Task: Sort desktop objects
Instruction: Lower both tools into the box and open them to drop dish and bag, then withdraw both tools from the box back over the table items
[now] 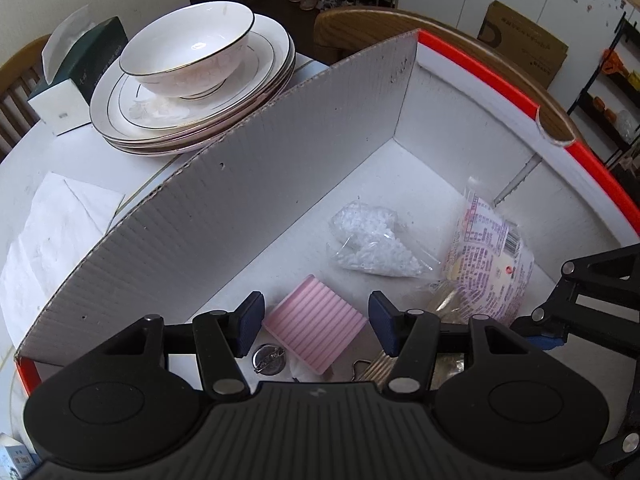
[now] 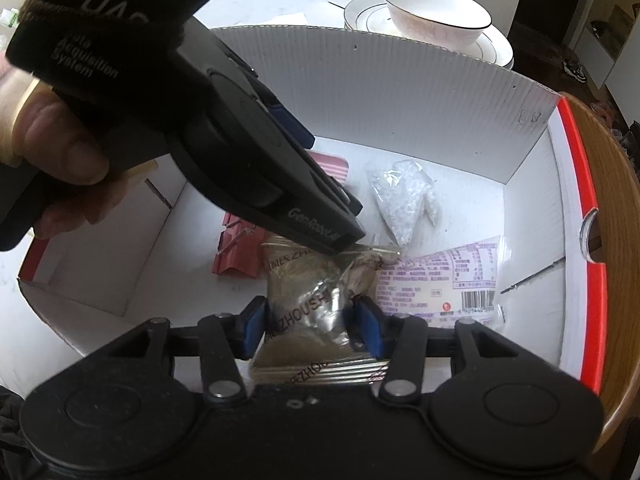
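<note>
The brown packet (image 2: 308,308) lies inside the open white box (image 2: 360,92), near its front, and is bracketed by the right tongs (image 2: 310,322): the two blue pads press into the crinkled foil from either side, so the packet is judged to be gripped, or on the point of being gripped, across its middle. For a sound grip, the pads should be kept on the filled body of the packet and off the flat sealed edge nearest the camera, since smooth foil is likely to slide. The lift should be made straight up, because the packet overlaps the corner of the purple-printed bag (image 2: 448,284) and may drag it along. The clear bag of white beads (image 2: 404,196) and the red cardboard piece (image 2: 236,256) lie just beside the packet and should be left undisturbed. The left tongs (image 1: 316,322) are held wide apart and empty above the pink ribbed pad (image 1: 316,330), with a round metal badge (image 1: 269,360) close below the left pad. As the left tongs cross directly over the packet in the right view, a collision is possible; they should be drawn aside before lifting. Outside the box, a bowl (image 1: 186,50) on stacked plates (image 1: 120,116) stands on the bench (image 1: 80,160).
</note>
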### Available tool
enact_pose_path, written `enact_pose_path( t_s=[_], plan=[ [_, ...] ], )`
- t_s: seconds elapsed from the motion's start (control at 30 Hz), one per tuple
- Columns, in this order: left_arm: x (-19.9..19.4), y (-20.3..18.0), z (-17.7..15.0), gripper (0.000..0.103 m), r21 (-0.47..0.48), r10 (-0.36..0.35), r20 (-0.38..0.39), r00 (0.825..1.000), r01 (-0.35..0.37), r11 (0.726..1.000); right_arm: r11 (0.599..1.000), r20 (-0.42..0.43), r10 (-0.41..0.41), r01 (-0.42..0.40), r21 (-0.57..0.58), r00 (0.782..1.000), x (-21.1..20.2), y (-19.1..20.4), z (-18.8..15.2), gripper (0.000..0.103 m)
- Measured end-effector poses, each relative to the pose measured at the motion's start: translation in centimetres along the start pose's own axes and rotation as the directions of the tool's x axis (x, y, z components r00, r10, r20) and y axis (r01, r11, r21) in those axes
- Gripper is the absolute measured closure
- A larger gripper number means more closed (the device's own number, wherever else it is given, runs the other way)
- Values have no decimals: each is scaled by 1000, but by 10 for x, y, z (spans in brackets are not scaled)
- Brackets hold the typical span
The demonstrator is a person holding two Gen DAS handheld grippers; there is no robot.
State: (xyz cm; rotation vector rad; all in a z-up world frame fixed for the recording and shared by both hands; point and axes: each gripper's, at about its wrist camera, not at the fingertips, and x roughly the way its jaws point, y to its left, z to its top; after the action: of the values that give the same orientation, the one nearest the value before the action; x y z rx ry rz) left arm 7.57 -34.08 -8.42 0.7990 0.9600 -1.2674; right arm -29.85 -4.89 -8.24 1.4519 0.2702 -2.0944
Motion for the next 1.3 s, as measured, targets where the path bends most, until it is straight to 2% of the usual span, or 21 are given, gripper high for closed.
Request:
enact_pose_path(
  t_s=[0.07,0.1,0.17,0.3,0.77,1.03,1.3],
  plan=[
    [-2,1,0,43,-11,-8,8,1000,8,1000,1000,7,0,0,-2,1000,-2,0,1,51],
    [-3,1,0,35,-14,-7,13,1000,7,1000,1000,10,1,-1,1,1000,-5,-1,1,50],
    [-6,2,-1,32,-20,-6,27,1000,6,1000,1000,19,4,-4,5,1000,-8,-3,2,49],
    [-13,6,-2,32,-40,-4,53,999,6,999,1000,44,15,-16,6,999,-21,-3,1,42],
    [-66,8,-17,32,-99,5,188,982,14,995,999,111,45,-45,-4,993,-49,-7,-4,38],
    [-109,8,-42,32,-132,13,281,960,25,991,999,167,44,-46,8,985,-58,-8,-2,37],
    [-132,15,-74,32,-156,17,313,950,34,987,999,194,35,-38,8,980,-65,8,-1,36]
  ],
)
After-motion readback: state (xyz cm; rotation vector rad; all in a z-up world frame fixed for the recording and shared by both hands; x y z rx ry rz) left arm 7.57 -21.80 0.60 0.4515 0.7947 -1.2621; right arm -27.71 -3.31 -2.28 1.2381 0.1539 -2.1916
